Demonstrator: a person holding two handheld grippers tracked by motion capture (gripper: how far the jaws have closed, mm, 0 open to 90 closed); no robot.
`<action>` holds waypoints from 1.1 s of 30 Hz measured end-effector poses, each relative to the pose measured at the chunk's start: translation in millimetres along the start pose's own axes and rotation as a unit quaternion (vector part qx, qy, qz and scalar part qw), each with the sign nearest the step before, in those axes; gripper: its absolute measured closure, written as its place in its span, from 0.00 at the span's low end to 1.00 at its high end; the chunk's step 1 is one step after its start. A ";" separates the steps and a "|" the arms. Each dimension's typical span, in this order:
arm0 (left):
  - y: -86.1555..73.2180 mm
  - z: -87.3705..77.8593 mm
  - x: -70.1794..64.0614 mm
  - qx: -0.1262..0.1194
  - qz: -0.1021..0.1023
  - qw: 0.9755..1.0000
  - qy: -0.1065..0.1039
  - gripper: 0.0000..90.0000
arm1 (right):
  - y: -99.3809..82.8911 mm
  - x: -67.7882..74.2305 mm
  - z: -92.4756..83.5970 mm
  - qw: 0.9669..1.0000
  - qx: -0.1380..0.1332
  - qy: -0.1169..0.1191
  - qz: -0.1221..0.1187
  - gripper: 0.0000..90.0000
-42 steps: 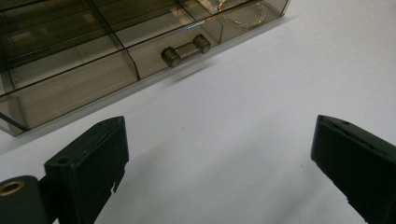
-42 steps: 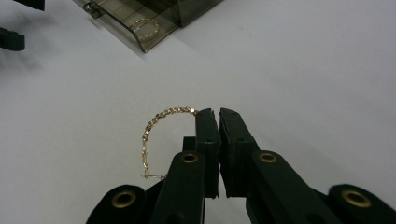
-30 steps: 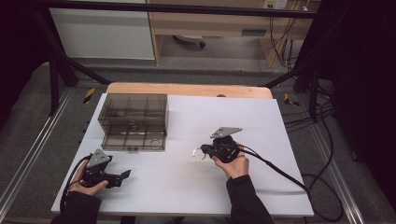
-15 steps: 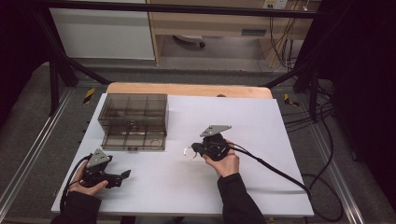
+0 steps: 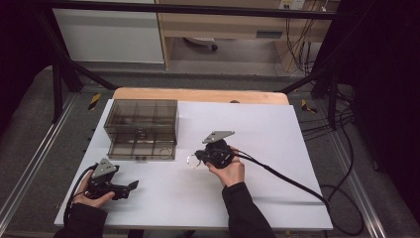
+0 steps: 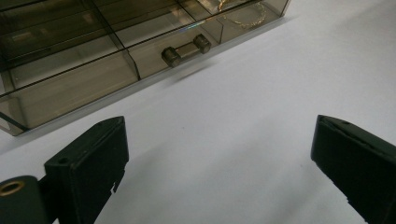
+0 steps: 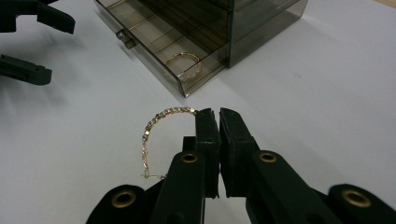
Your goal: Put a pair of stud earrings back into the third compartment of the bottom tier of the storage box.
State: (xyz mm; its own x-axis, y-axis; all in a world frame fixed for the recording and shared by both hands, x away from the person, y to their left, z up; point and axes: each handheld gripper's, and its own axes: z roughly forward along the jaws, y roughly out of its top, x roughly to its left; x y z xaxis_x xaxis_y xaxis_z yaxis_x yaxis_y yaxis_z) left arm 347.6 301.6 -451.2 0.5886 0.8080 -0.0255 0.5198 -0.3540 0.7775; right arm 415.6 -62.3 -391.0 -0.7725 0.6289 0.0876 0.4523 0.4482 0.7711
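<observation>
A smoky clear drawer box stands at the table's back left, its lowest drawer pulled out. One gold bracelet lies in that drawer's end compartment. My right gripper is shut on a second gold bracelet, which hangs in a loop to the left of the jaws, just short of the drawer's corner. In the high view the right gripper holds this held bracelet beside the drawer. My left gripper rests open near the front left edge, facing the drawer handle.
The white table top stretches to the right of the box. A black cable trails from the right gripper over the table's right front. The wooden table edge runs along the back.
The right hand has carried the bracelet leftward, closer to the open drawer. The left hand has stayed where it was.
</observation>
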 end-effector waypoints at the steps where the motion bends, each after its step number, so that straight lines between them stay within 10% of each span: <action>1: 0.0 -0.1 0.0 0.000 0.000 1.000 0.000 0.05 | 1.2 0.2 1.3 1.000 -0.001 0.001 -0.002 0.97; 33: 0.2 0.3 -0.4 -0.001 0.001 1.000 -0.001 0.05 | 30.1 11.5 42.6 1.000 0.000 0.007 -0.004 0.97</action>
State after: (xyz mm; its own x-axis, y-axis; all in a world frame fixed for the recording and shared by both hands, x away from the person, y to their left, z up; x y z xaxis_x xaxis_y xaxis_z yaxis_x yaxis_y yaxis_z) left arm 347.6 301.1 -451.2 0.5900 0.8070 -0.0253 0.5183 -0.3546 0.7782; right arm 439.4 -14.5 -393.7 -0.7822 0.6163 0.0913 0.4467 0.4526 0.7718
